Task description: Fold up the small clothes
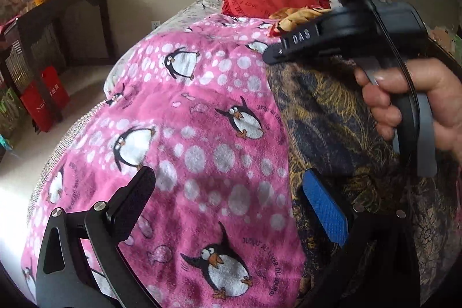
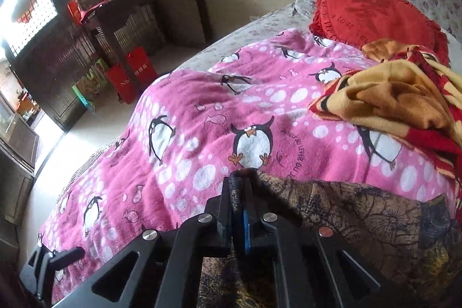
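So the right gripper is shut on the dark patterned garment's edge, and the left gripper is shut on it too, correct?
Not quite. The right gripper is shut on the dark garment, but the left gripper is open; the left wrist view shows its fingers wide apart above the pink blanket and the garment's edge.

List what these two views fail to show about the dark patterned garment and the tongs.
- Dark patterned garment: its full outline, cut off by the right and bottom edges of the left wrist view.
- Right tongs: how much cloth they pinch, hidden by their own fingers in the right wrist view.
- Yellow and red cloth: its type, bunched and cut off at right.
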`<state>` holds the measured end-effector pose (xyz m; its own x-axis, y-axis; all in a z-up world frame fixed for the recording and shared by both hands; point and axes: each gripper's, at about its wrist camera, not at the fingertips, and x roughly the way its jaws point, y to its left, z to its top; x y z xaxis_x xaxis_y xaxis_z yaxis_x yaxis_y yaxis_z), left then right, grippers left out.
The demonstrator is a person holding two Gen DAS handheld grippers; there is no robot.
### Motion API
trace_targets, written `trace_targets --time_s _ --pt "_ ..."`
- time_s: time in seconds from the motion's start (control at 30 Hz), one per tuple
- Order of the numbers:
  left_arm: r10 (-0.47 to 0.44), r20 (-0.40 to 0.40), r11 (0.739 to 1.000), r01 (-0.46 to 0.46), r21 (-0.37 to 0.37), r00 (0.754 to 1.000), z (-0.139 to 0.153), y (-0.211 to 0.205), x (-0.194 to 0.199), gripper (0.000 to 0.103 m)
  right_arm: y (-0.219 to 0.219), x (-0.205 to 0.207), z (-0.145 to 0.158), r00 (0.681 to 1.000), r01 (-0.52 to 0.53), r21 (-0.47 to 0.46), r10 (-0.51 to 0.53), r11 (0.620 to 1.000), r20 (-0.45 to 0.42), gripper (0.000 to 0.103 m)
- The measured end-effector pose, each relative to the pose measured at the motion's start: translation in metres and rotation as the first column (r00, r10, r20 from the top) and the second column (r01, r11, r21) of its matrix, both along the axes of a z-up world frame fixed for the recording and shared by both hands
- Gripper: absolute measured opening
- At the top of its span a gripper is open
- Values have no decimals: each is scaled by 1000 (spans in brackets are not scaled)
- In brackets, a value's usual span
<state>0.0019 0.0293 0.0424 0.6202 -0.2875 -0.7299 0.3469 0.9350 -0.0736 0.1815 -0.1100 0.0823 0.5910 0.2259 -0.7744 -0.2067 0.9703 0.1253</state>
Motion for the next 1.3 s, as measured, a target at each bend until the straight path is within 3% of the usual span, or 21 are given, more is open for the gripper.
trace_targets --time_s 0.03,0.1,0.23,0.3,0.43,0.47,0.5,0.57,0.67,0.77,0.8,0.9,0.93,0.97,1.0,1.03,1.07,1.1,1.13,1.17,1.3 --pt "5 16 1000 -5 5 1000 6 2 0 103 -6 -7 3 1000 11 42 -11 999 -6 14" --pt "3 40 1000 -4 16 999 17 1 1 103 -25 -30 16 998 56 110 -59 992 26 43" --pt "-17 54 999 15 34 998 23 -17 9 103 -68 -99 42 969 181 67 -190 981 158 39" --pt "-19 19 998 17 65 1000 15 -31 20 103 -75 -112 33 982 153 84 -161 985 102 26" --pt "-18 -68 987 29 161 997 -16 -54 33 103 -67 -108 -7 982 191 -79 -188 978 33 24" --pt "-17 -78 982 32 188 997 -23 -58 33 103 -71 -103 -12 973 228 -114 -223 967 52 10" --pt "-21 -74 978 36 207 997 -27 -60 32 103 -75 -101 -13 966 253 -134 -243 958 89 4" --pt "-22 -62 977 34 210 998 -23 -59 30 103 -86 -102 -4 943 319 -106 -304 942 140 5" --pt "-17 -46 982 26 190 999 -9 -56 26 103 -104 -122 12 922 371 -17 -366 928 122 12" --pt "-25 13 987 23 157 1000 15 -57 21 103 -121 -158 26 908 398 -41 -387 916 162 35" --pt "-29 27 988 25 152 999 21 -60 20 103 -129 -175 30 892 429 -62 -411 901 188 45" --pt "-51 34 988 45 147 998 30 -72 23 103 -160 -223 44 809 563 -117 -517 818 280 54" --pt "-55 32 987 50 152 998 31 -77 26 103 -173 -236 50 766 623 -144 -563 769 310 60" --pt "-59 31 986 53 156 998 31 -81 28 103 -189 -248 52 718 684 -169 -613 710 328 78" --pt "-61 28 986 56 157 998 29 -88 31 103 -203 -258 53 679 728 -188 -655 660 331 87" --pt "-62 20 986 59 155 998 28 -93 33 103 -222 -263 51 640 767 -206 -701 608 315 87" --pt "-62 6 986 60 153 998 24 -99 37 103 -236 -263 47 627 779 -206 -727 592 279 84" --pt "-63 -7 986 63 152 998 21 -102 39 103 -250 -264 41 639 769 -189 -738 610 218 53" --pt "-65 -25 986 68 154 998 17 -107 43 103 -260 -263 35 677 736 -150 -724 660 134 25" --pt "-63 -37 984 68 166 997 12 -110 46 103 -265 -263 32 694 719 -127 -715 684 80 2" --pt "-57 -66 967 71 245 996 -12 -122 55 103 -274 -281 40 652 758 -117 -744 642 142 2"
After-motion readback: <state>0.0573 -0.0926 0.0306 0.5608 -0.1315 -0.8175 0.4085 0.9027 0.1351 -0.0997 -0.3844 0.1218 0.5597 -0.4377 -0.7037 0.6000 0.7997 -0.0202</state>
